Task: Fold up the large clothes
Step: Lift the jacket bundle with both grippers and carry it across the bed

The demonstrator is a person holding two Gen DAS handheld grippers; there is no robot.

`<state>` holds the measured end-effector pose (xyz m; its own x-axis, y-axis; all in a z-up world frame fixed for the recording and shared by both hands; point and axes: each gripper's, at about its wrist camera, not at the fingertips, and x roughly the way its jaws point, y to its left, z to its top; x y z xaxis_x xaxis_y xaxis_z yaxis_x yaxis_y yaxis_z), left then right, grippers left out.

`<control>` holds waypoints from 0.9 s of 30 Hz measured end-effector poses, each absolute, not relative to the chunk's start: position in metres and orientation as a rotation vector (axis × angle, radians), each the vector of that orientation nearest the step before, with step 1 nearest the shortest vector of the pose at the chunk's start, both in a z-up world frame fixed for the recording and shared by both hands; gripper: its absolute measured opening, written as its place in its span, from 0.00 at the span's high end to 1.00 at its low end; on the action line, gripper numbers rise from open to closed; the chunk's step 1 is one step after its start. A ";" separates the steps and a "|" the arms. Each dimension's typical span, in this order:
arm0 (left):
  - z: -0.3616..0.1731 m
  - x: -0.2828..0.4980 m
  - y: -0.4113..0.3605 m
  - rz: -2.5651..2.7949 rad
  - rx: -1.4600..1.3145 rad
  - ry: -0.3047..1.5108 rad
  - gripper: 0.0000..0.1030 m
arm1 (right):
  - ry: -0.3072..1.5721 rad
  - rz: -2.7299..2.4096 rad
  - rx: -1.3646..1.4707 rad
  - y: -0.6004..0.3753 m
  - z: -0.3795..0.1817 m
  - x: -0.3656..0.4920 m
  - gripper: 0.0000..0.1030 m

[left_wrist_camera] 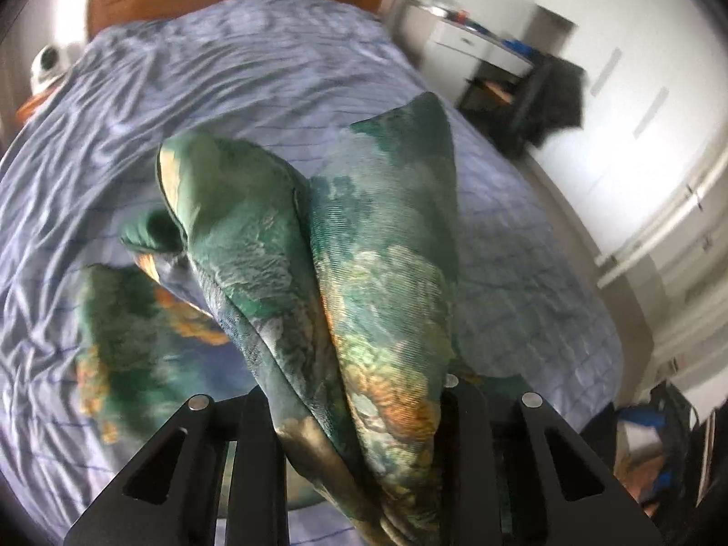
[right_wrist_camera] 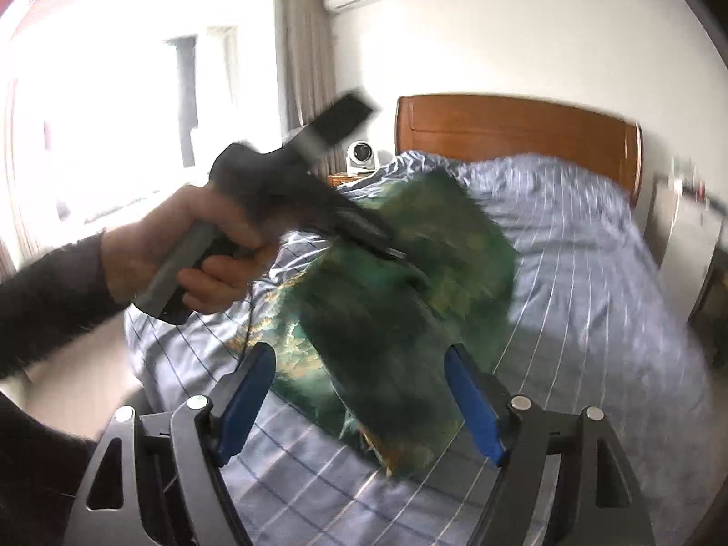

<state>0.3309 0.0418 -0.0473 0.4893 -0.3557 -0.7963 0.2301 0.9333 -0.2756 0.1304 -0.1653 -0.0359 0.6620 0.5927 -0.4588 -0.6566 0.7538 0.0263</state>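
Note:
A large green garment with an orange and cream print (left_wrist_camera: 377,273) hangs bunched from my left gripper (left_wrist_camera: 359,414), which is shut on a thick fold of it above the bed. Part of it trails on the sheet at the left (left_wrist_camera: 123,318). In the right wrist view the same garment (right_wrist_camera: 409,309) hangs blurred between my right gripper's blue pads (right_wrist_camera: 248,391), which stand wide apart. My right gripper (right_wrist_camera: 359,386) is open and holds nothing. The left gripper (right_wrist_camera: 391,250), held in a hand, pinches the garment's top.
The bed has a wrinkled blue striped sheet (left_wrist_camera: 255,73) and a wooden headboard (right_wrist_camera: 514,132). A small white fan (right_wrist_camera: 361,157) stands on a bedside table. A dark chair with clothes (left_wrist_camera: 546,100) and a white desk stand beside the bed. A bright window is at left.

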 end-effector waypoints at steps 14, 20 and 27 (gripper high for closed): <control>-0.106 0.343 0.163 -0.253 -0.303 1.046 0.75 | 0.691 0.590 -0.067 -0.145 -0.079 0.203 0.24; -0.117 0.349 0.183 -0.302 -0.312 1.030 0.75 | 0.643 0.644 -0.196 -0.088 -0.078 0.218 0.24; -0.141 0.353 0.206 -0.313 -0.283 1.028 0.74 | 0.771 0.737 -0.259 -0.029 -0.128 0.251 0.22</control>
